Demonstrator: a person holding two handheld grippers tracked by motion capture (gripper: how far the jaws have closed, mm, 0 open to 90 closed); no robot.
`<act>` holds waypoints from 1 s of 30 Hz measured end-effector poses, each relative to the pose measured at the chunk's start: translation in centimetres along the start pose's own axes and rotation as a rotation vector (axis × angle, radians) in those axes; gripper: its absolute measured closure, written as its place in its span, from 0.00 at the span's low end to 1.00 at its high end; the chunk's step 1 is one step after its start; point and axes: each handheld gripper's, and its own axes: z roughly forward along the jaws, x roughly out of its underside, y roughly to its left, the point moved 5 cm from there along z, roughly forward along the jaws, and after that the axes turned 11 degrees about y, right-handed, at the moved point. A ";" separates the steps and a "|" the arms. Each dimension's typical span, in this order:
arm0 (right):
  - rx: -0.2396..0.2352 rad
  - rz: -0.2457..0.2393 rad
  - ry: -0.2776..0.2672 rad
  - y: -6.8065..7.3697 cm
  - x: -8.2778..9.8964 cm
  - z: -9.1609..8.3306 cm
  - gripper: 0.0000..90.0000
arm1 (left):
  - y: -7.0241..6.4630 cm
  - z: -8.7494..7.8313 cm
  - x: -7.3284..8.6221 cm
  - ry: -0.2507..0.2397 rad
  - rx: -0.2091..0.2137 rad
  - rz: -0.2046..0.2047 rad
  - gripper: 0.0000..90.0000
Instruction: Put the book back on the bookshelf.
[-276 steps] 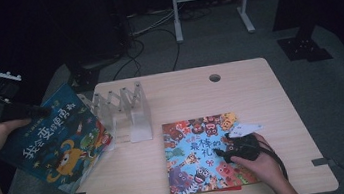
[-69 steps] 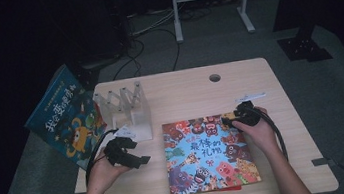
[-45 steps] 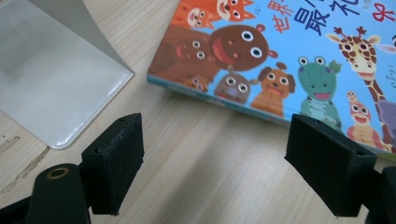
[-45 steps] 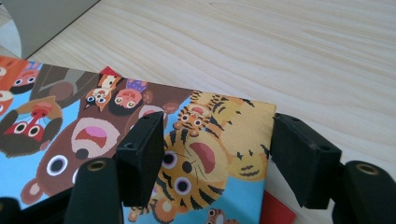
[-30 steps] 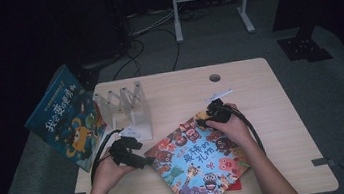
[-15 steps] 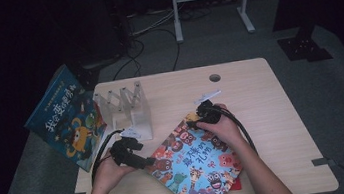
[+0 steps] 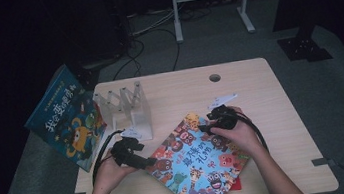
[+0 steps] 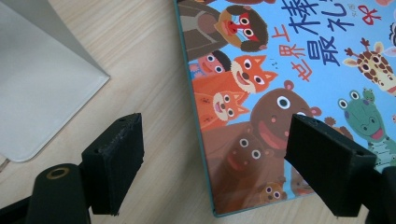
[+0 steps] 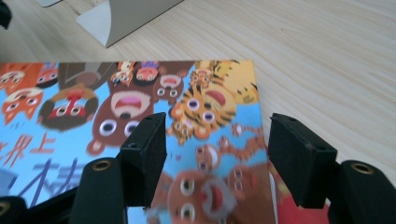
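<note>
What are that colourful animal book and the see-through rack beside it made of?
The animal book looks like glossy coated card: its cover throws a sheen in the left gripper view. The rack seems clear or frosted plastic, perhaps acrylic: the table's wood-grain surface shows through its dividers.

Picture book (image 7: 198,161): thin, hard-cover, glossy. Cover sky-blue, crowded with cartoon animal faces; fox and brown bears near one corner (image 8: 247,107), a tiger at another corner (image 9: 219,100), giraffe and green frog along the edge seen in the left gripper view. Large Chinese title characters in dark blue and red-orange run across the middle. Closed, face up, lying flat on the light wooden table (image 7: 259,85). Rotated so its edges sit diagonal to the table edges, one corner pointing toward the table's far side, the opposite corner at the near edge. A red sheet (image 7: 235,185) peeks out from beneath its near right edge.
</note>
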 end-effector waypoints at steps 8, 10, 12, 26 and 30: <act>0.011 -0.006 -0.019 0.3 3.2 -2.3 0.40 | -0.1 0.1 -0.2 -0.013 0.008 -0.011 0.21; 0.016 -0.011 -0.021 0.4 4.0 -2.7 0.40 | -0.2 0.2 -0.2 -0.010 0.008 -0.009 0.21; 0.022 -0.009 -0.024 0.5 4.8 -3.2 0.40 | -0.2 0.2 -0.3 -0.010 0.008 -0.009 0.21; 0.040 -0.019 -0.014 1.5 10.3 -6.3 0.39 | -0.4 0.5 -0.5 -0.013 0.009 -0.016 0.21; 0.042 -0.010 -0.013 1.7 11.7 -7.1 0.39 | -0.4 0.6 -0.5 -0.003 0.010 -0.009 0.21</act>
